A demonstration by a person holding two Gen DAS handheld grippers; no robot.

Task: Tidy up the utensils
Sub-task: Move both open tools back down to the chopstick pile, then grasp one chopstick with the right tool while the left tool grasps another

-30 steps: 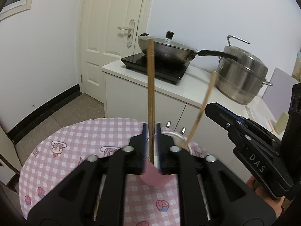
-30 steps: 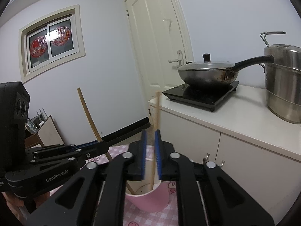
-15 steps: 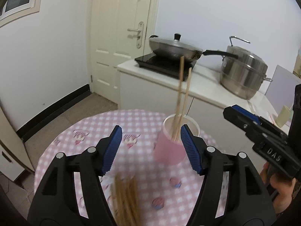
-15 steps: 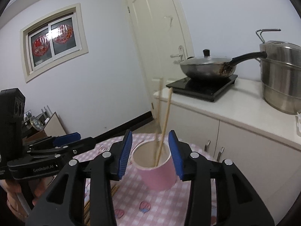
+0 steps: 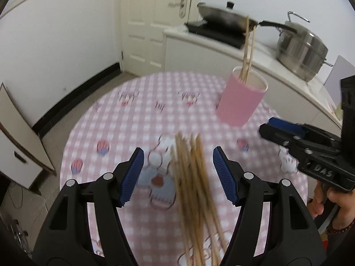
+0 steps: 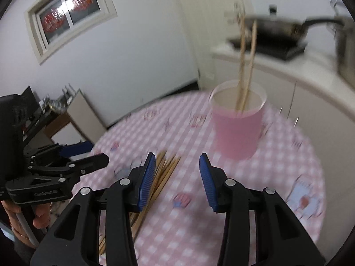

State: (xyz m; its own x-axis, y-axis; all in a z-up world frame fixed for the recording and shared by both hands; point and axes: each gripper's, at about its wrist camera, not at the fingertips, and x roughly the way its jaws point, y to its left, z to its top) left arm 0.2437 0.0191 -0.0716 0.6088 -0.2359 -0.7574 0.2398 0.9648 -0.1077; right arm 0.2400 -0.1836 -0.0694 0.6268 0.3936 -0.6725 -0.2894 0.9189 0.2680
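A pink cup (image 5: 240, 98) stands on the far right of the round table, with two wooden chopsticks (image 5: 248, 51) upright in it. It also shows in the right wrist view (image 6: 237, 128) with the chopsticks (image 6: 245, 66). A loose bundle of chopsticks (image 5: 195, 190) lies on the pink checked cloth. My left gripper (image 5: 177, 173) is open and empty just above the bundle. My right gripper (image 6: 176, 177) is open and empty, the bundle (image 6: 155, 181) by its left finger. Each gripper shows in the other's view: right (image 5: 310, 153), left (image 6: 55, 166).
The round table (image 5: 124, 115) has a pink checked cloth with cartoon prints. Behind it a white counter (image 5: 221, 44) carries an induction hob with a lidded wok (image 5: 221, 16) and a steel steamer pot (image 5: 304, 51). A white door (image 5: 155, 22) is at the back left.
Both grippers let go of their chopsticks, which now stand in the cup. Both opened wide, pulled back from the cup and came down towards the bundle on the table.
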